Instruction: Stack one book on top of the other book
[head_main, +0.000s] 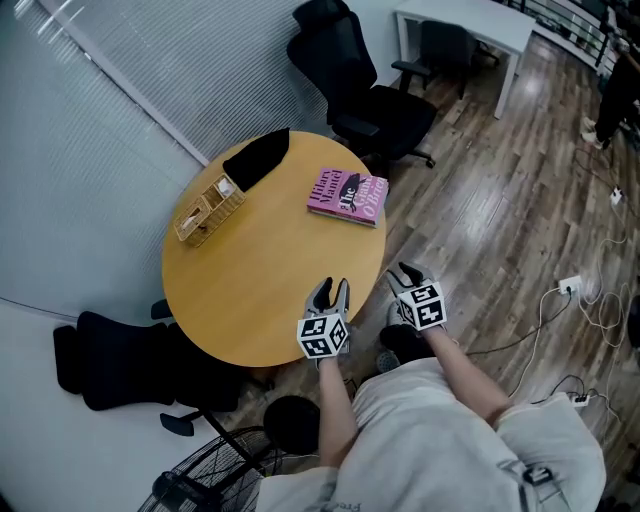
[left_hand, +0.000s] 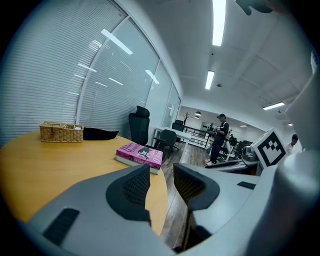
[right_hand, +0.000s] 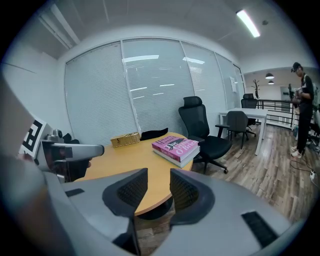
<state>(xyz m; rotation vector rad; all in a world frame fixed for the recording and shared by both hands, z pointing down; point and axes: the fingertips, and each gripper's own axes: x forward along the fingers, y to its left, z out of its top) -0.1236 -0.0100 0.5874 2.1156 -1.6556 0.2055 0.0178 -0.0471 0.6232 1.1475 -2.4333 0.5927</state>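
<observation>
A pink book (head_main: 347, 196) lies flat at the far right edge of the round wooden table (head_main: 260, 290). It also shows in the left gripper view (left_hand: 140, 154) and the right gripper view (right_hand: 176, 146). A paler layer sits under its cover; I cannot tell whether that is pages or a second book. My left gripper (head_main: 330, 292) hovers over the table's near edge, open, with nothing between its jaws (left_hand: 161, 172). My right gripper (head_main: 405, 275) hangs just off the table's right edge above the floor, also open and empty (right_hand: 159, 177). Both point toward the book from well short of it.
A wicker basket (head_main: 208, 210) and a black cloth (head_main: 256, 158) sit at the table's far left. A black office chair (head_main: 370, 100) stands behind the book, another (head_main: 120, 360) at the near left. A fan (head_main: 215, 480) is beside my legs. A person (left_hand: 218, 137) stands far off.
</observation>
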